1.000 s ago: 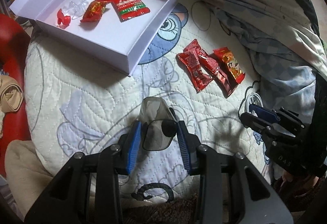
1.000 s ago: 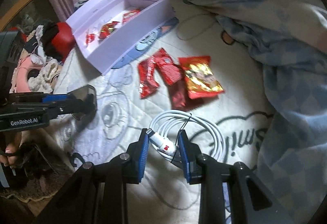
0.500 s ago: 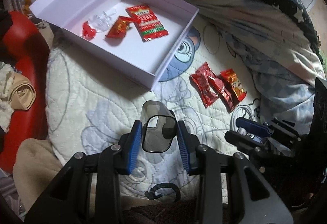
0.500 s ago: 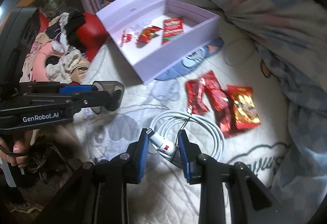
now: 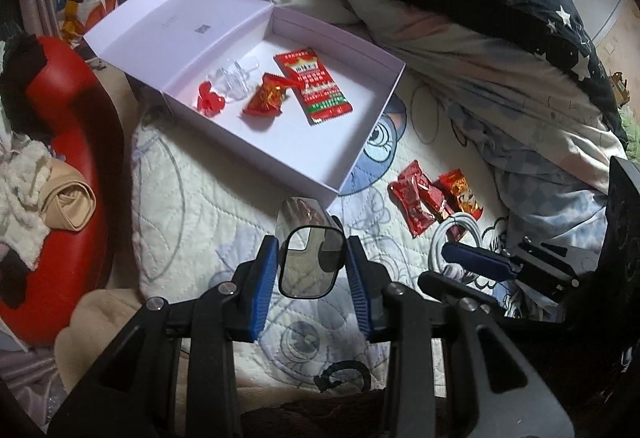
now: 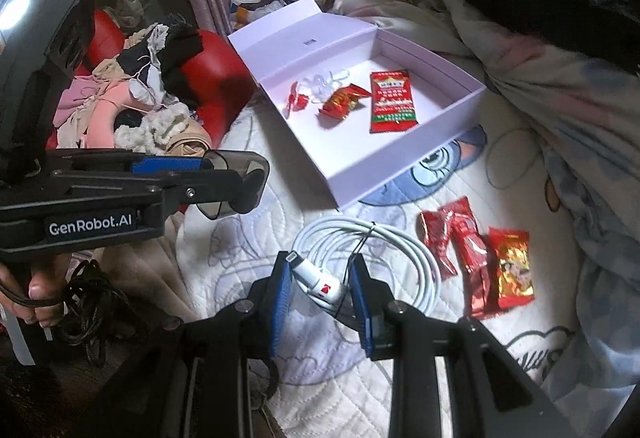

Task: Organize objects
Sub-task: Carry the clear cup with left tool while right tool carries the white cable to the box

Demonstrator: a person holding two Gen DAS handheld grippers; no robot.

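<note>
Your left tongs (image 5: 312, 270) are clamping a smoky clear plastic case (image 5: 310, 262) between their blue pads, holding it above the quilted bed cover (image 5: 192, 206). Just ahead of those tongs the open white box (image 5: 360, 154) is sitting on the bed, its lid (image 5: 168, 26) folded back on the far left. Inside it a long red packet (image 5: 314, 88), a crumpled red candy wrapper (image 5: 266, 100), a small red piece (image 5: 210, 102) and a clear plastic piece (image 5: 236, 76) are lying in a loose row.

Your right tongs (image 6: 322, 284) are gripping the white plug end of a coiled white cable (image 6: 384, 250), whose loops are resting on the bed just ahead of the pads. To the right of those tongs three red snack packets (image 6: 476, 258) are lying side by side, touching one another, near the cable coil. The box is lying further ahead, beyond the cable. To the left of the right tongs, your left tongs are reaching in from the side with the case in their grip, and your left hand (image 6: 28, 298) is showing under the handle.
</note>
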